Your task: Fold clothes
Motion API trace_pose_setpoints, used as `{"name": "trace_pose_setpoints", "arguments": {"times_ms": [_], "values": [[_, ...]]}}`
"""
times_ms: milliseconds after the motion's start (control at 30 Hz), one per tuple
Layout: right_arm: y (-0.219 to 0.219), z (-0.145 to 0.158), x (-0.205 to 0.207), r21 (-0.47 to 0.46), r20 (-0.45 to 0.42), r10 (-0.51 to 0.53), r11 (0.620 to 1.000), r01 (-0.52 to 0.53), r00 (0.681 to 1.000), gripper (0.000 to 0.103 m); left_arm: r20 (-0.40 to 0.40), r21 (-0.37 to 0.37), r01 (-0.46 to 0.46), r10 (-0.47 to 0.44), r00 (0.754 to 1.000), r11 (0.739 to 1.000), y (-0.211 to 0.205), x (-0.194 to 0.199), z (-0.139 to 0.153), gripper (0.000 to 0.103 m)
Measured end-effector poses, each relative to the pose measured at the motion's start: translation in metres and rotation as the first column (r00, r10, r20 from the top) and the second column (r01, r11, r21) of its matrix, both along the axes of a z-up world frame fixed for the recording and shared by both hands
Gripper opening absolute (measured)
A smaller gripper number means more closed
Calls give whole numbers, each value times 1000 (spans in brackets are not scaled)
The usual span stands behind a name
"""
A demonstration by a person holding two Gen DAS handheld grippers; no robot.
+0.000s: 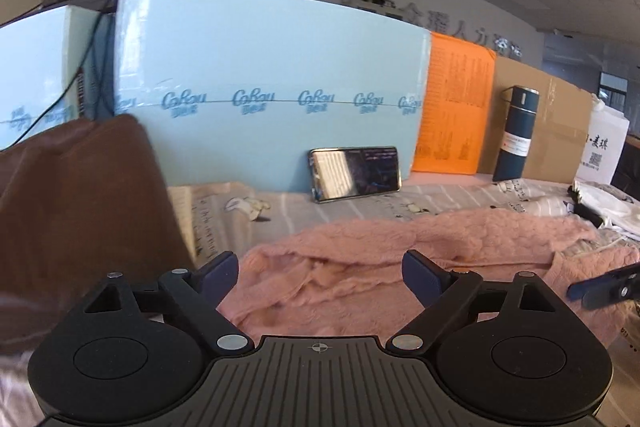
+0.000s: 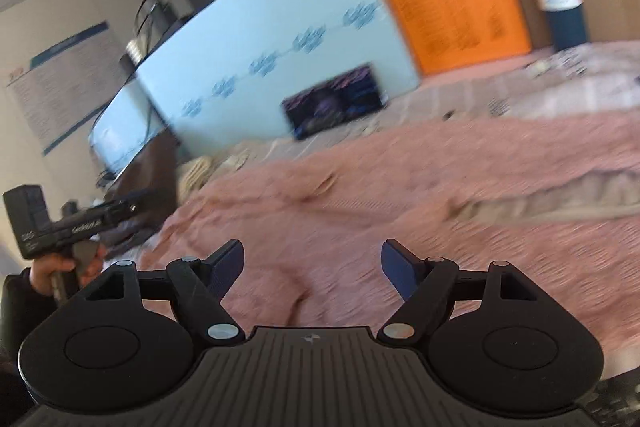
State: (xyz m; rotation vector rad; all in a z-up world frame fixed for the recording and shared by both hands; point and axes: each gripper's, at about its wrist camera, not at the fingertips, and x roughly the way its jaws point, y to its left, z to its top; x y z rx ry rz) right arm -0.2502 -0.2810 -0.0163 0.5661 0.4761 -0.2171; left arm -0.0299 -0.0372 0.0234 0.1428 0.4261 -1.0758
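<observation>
- L gripper (image 1: 320,273): jaws wide apart, nothing held, over pink sweater (image 1: 400,251).
- R gripper (image 2: 312,263): jaws wide too, nothing held, above same sweater; view blurred.
- Phone (image 1: 354,173) leans on blue board (image 1: 260,67).

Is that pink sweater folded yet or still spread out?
Mostly spread: the pink sweater lies rumpled across the bed sheet, with no neat folds.

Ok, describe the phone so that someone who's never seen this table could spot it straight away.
Find the big light blue foam board standing at the back of the table. The phone leans on its long edge against the board's lower right part, left of the orange sheet. It is the only dark, glossy, reflective slab there.
</observation>
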Motion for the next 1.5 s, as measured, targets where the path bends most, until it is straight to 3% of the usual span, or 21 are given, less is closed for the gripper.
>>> {"name": "trace_pose_setpoints", "arguments": {"times_ms": [100, 167, 233, 367, 400, 467, 567, 667, 800, 833, 867, 900, 933, 1000, 1100, 1167, 1267, 1333, 1367, 1433, 1500], "values": [[27, -9, 25, -84, -96, 20, 996, -28, 995, 62, -24, -8, -25, 25, 999, 1000, 23, -1, -6, 91], [39, -8, 29, -155, -114, -2, 988, -16, 993, 29, -25, -9, -24, 24, 999, 1000, 32, -4, -9, 91], [42, -6, 25, -113, -90, 21, 993, -31, 996, 16, -26, -18, -12, 11, 1000, 1000, 38, -8, -11, 91], [47, 7, -3, -24, 25, 31, 999, -30, 999, 14, -11, -40, 51, -51, 999, 998, 46, -21, -15, 94], [46, 12, -10, 6, 63, 26, 1000, -27, 998, 14, 0, -39, 67, -67, 998, 997, 46, -25, -16, 95], [51, 23, -25, -33, 110, -1, 999, 5, 994, 13, 20, -30, 100, -100, 995, 994, 42, -33, -19, 96], [65, 32, -29, -171, 105, -25, 984, 43, 994, 13, 25, -6, 123, -122, 992, 992, 31, -42, -23, 96], [72, 22, -11, -261, 53, -27, 965, 40, 998, 14, 32, 7, 127, -127, 991, 992, 23, -50, -25, 96], [70, 0, 17, -355, -73, -139, 929, 104, 988, 17, 66, 92, 94, -100, 993, 991, 12, -57, -30, 96], [68, -4, 22, -361, -101, -148, 927, 103, 984, 28, 67, 118, 84, -92, 994, 989, 10, -57, -32, 96], [65, -6, 20, -353, -100, -151, 929, 107, 983, 48, 71, 137, 73, -83, 994, 988, 8, -56, -33, 96], [63, -5, 14, -349, -74, -159, 929, 124, 984, 56, 74, 144, 67, -78, 994, 987, 8, -56, -34, 96], [61, -4, 6, -347, -41, -173, 926, 149, 984, 62, 79, 141, 69, -81, 994, 988, 8, -56, -34, 96], [51, 3, -16, -339, 8, -235, 914, 224, 972, 64, 93, 126, 81, -93, 991, 989, 9, -58, -32, 96], [30, 8, -58, -316, 57, -421, 853, 416, 905, 73, 156, 68, 172, -181, 971, 983, 20, -68, -25, 96], [10, 7, -93, -292, 47, -581, 770, 567, 813, 73, 222, 66, 246, -254, 941, 967, 26, -79, -21, 101], [-18, -2, -139, -213, -24, -765, 633, 744, 644, 73, 333, 210, 329, -384, 861, 921, 26, -103, -24, 101], [-27, -10, -161, -164, -66, -814, 580, 798, 577, 73, 362, 316, 355, -458, 812, 880, 22, -115, -29, 101], [-31, -14, -169, -138, -86, -827, 562, 816, 555, 72, 369, 371, 357, -489, 790, 857, 20, -119, -33, 101], [-35, -20, -178, -59, -85, -816, 576, 815, 571, 71, 381, 447, 344, -524, 762, 826, 15, -123, -41, 101], [-36, -21, -174, 3, -70, -772, 633, 774, 632, 67, 407, 469, 321, -525, 748, 822, 11, -122, -45, 101]]}}
